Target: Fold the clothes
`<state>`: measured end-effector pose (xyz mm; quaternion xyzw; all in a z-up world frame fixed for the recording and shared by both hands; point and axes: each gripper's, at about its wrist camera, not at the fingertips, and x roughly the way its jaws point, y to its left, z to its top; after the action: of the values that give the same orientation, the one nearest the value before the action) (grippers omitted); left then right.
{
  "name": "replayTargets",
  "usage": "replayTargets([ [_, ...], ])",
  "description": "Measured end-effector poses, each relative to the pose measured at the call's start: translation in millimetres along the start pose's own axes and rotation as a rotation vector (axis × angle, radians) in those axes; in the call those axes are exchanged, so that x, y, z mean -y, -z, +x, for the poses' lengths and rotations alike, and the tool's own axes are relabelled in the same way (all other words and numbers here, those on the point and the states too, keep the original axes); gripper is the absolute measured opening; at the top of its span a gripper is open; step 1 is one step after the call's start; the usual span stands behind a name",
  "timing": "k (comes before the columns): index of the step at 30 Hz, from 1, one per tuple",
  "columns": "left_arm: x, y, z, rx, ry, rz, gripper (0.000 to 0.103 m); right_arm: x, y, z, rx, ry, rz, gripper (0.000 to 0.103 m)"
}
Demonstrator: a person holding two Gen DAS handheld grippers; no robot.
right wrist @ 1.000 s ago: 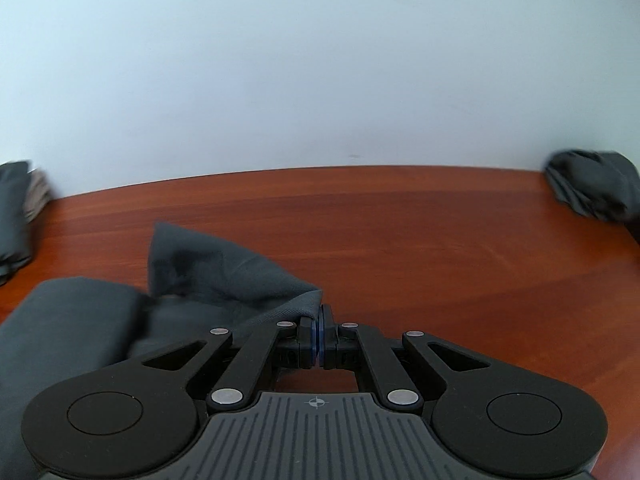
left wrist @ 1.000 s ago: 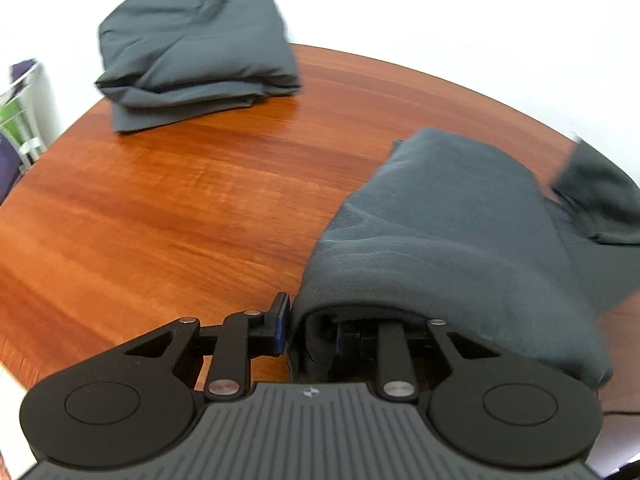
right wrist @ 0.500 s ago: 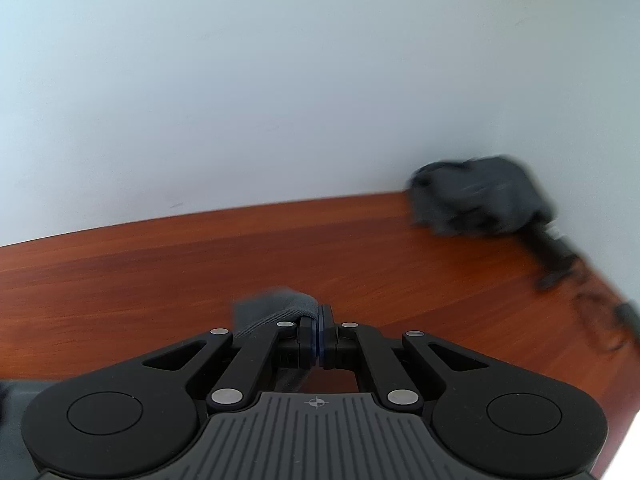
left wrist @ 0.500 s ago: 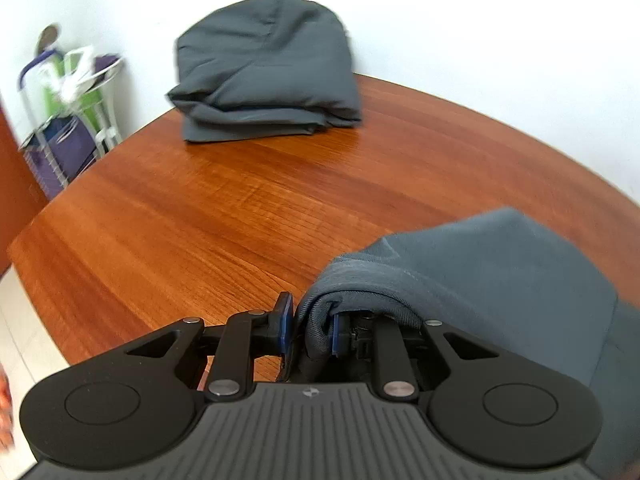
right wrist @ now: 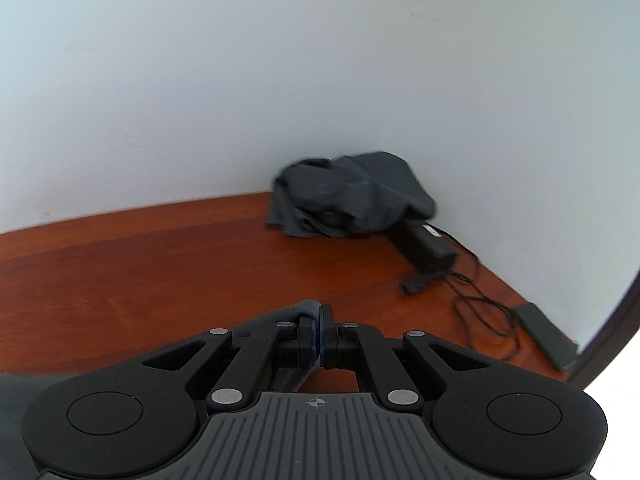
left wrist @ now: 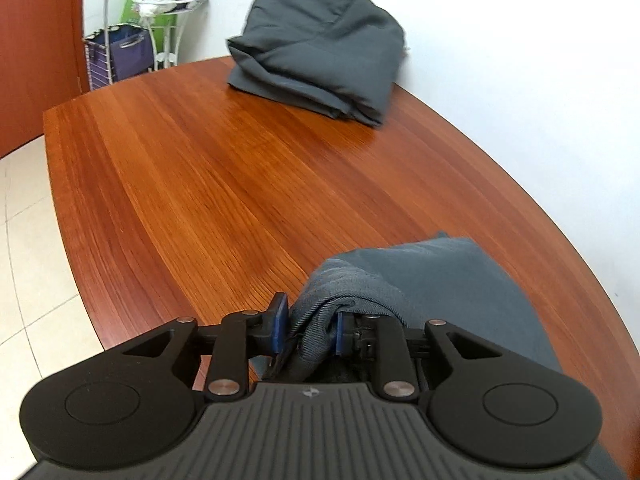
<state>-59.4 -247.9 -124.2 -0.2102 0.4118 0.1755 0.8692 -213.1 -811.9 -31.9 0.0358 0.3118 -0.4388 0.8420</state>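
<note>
Right gripper (right wrist: 319,322) clamped tight on a grey garment fold (right wrist: 294,311). Wooden table (right wrist: 160,272) beneath. Crumpled dark clothing pile (right wrist: 352,200) at far wall, touching black box (right wrist: 424,244); cables (right wrist: 480,300) trail alongside.

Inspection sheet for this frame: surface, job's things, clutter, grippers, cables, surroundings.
Surface: wooden table, reddish brown, against a white wall.
Job's things: grey garment held by both grippers; folded grey pile at the far edge; crumpled grey pile in the corner.
Clutter: black box beside the crumpled pile; flat dark device near the wall.
Grippers: left gripper clamps a thick fold, its jaws having just opened slightly; right gripper shut on a thin edge.
Cables: black cable looping between the box and the device.
Surroundings: wire trolley with bags, tiled floor.
</note>
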Motion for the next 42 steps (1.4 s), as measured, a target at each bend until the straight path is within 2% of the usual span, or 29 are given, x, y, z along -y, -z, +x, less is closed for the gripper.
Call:
replayTargets([
  [3, 6, 10, -2, -0.006, 0.010, 0.026, 0.032, 7, 10, 16, -0.042, 0.003, -0.015, 0.011],
  [5, 8, 13, -2, -0.004, 0.009, 0.046, 0.035, 6, 18, 22, -0.078, 0.008, -0.052, 0.033],
  [8, 6, 13, 1, -0.005, 0.004, 0.062, 0.039, 1, 32, 22, -0.117, 0.012, -0.069, 0.047],
  [11, 2, 14, 4, -0.019, -0.007, 0.067, 0.044, -5, 45, 20, -0.159, 0.010, -0.060, 0.057],
  [16, -8, 14, 8, -0.035, 0.000, 0.061, 0.050, -24, 56, -1, -0.166, -0.105, -0.056, 0.065],
  [25, -14, 13, 10, -0.047, 0.018, 0.089, 0.052, -80, 62, -15, -0.173, -0.332, -0.151, 0.071],
  [27, -17, 11, 6, -0.058, 0.052, 0.087, 0.053, -93, 62, -16, -0.175, -0.364, -0.181, 0.074],
  [30, -26, 11, -4, -0.082, 0.134, 0.088, 0.064, -111, 62, -17, -0.182, -0.432, -0.234, 0.077],
  [32, -32, 11, -13, -0.087, 0.167, 0.102, 0.064, -123, 62, -14, -0.182, -0.457, -0.279, 0.079],
  [34, -36, 10, -22, -0.081, 0.181, 0.110, 0.071, -132, 61, -9, -0.184, -0.475, -0.313, 0.080],
  [38, -35, -1, -34, -0.043, 0.190, 0.108, 0.073, -147, 59, 7, -0.201, -0.500, -0.369, 0.083],
  [42, -22, -17, -30, -0.038, 0.180, 0.141, 0.077, -154, 55, 28, -0.224, -0.536, -0.397, 0.086],
])
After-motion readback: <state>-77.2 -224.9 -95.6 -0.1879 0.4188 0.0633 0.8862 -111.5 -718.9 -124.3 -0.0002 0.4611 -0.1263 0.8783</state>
